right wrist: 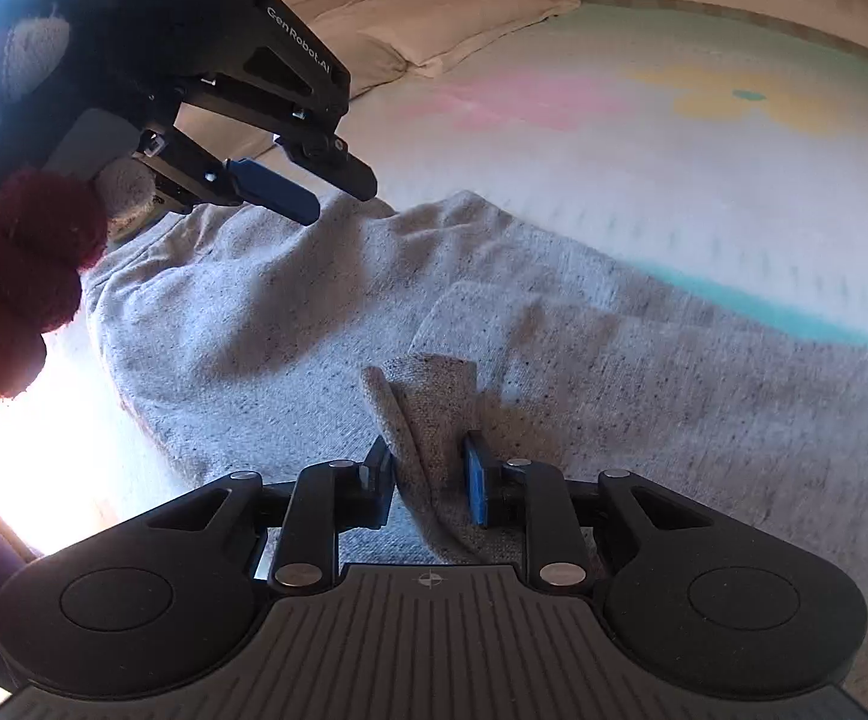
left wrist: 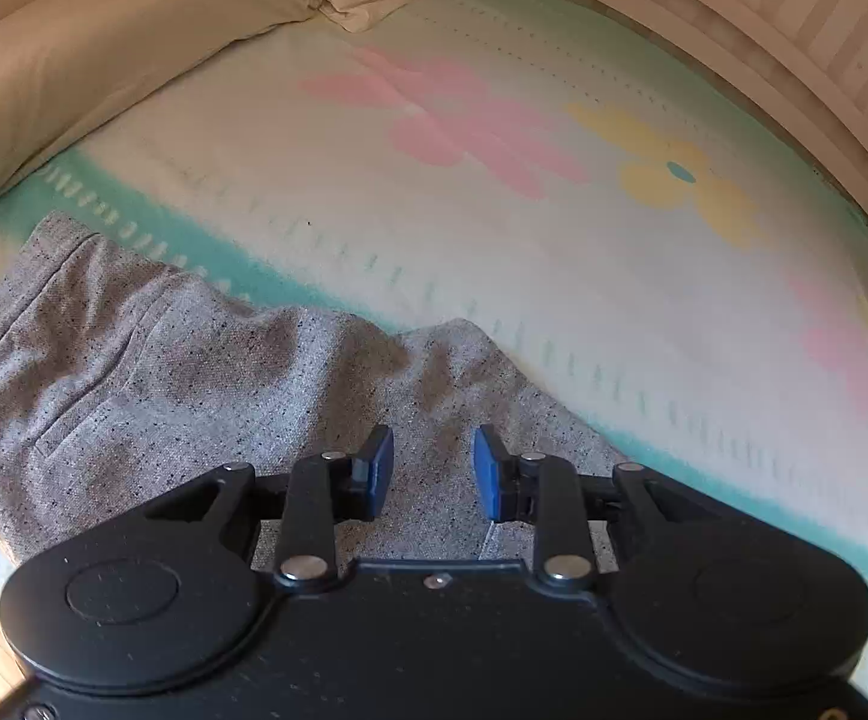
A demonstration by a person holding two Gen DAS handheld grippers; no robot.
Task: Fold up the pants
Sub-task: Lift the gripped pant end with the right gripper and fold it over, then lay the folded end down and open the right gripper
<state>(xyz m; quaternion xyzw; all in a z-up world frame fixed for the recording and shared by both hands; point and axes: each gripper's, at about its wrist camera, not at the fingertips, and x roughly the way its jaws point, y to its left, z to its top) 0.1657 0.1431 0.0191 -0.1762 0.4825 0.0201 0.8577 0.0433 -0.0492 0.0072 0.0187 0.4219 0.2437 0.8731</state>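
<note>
Grey speckled pants (left wrist: 194,372) lie rumpled across the near part of the bed, the waistband end at the left in the left wrist view. My left gripper (left wrist: 432,471) hovers over them, open, with nothing between its blue pads. In the right wrist view the pants (right wrist: 254,312) spread wide. A raised fold of the fabric (right wrist: 428,414) stands between the fingers of my right gripper (right wrist: 428,477); the right pad's blue face shows bare beside it, so the jaws sit loose around the fold. The left gripper (right wrist: 326,195) appears at upper left, above the far edge of the pants.
The pants rest on a bed cover (left wrist: 493,228) with a teal border and pink and yellow flowers. Beige pillows (left wrist: 104,60) lie at the head. A wooden bed frame (left wrist: 793,60) runs along the far side. A dark red fuzzy sleeve (right wrist: 14,276) is at the left.
</note>
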